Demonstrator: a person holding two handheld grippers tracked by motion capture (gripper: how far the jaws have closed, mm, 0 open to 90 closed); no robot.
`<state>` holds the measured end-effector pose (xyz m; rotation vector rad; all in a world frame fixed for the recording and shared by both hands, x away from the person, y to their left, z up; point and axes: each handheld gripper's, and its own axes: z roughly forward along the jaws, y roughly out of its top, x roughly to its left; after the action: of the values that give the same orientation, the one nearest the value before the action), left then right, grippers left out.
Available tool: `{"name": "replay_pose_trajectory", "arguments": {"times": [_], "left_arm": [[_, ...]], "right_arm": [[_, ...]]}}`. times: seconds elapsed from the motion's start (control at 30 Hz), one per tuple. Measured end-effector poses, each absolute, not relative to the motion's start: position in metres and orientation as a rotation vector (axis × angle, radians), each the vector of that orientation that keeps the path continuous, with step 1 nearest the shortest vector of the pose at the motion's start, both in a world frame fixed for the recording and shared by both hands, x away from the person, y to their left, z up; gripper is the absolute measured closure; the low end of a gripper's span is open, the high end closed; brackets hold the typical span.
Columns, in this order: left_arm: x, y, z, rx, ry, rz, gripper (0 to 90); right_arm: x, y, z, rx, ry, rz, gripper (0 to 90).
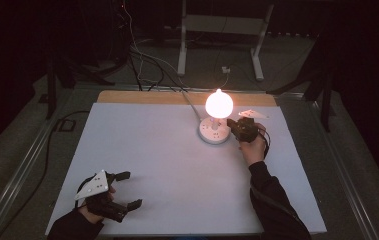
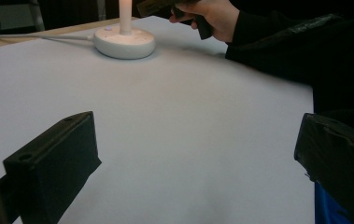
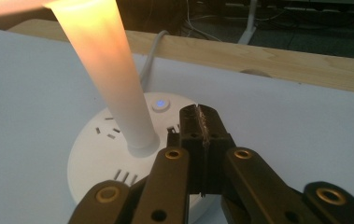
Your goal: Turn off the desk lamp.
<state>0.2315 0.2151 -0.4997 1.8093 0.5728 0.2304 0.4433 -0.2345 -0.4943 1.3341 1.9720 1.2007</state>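
Note:
A lit lamp bulb point(image 1: 219, 104) glows on a pale stem point(image 3: 114, 79) that is plugged into a round white socket base point(image 1: 213, 132), point(image 3: 95, 154), point(image 2: 124, 42). A small button point(image 3: 160, 103) on the base shines blue. My right gripper point(image 1: 231, 125), point(image 3: 201, 122) is shut with nothing between its jaws. Its tips hover over the base's right side, just beside the button and close to the stem. My left gripper point(image 1: 133, 189), point(image 2: 195, 154) rests wide open and holding nothing at the table's near left corner, far from the lamp.
A white mat point(image 1: 167, 165) covers the table, with a wooden strip point(image 1: 142, 96) along its far edge. The base's white cable point(image 1: 191, 106) runs back over that edge. Dark floor, cables and a white stand point(image 1: 217, 30) lie beyond.

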Motion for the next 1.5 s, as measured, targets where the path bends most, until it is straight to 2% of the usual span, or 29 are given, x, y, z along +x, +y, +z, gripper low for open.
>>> {"name": "replay_pose_trajectory", "arguments": {"times": [0.6, 1.5], "left_arm": [[0.232, 0.215, -0.5, 1.807, 0.572, 0.23, 0.4], [0.231, 0.215, -0.5, 1.81, 0.573, 0.229, 0.4]], "right_arm": [[0.447, -0.228, -0.512, 1.348, 2.012, 1.153, 89.8], [0.443, -0.225, -0.516, 1.299, 2.005, 1.114, 89.9]]}}
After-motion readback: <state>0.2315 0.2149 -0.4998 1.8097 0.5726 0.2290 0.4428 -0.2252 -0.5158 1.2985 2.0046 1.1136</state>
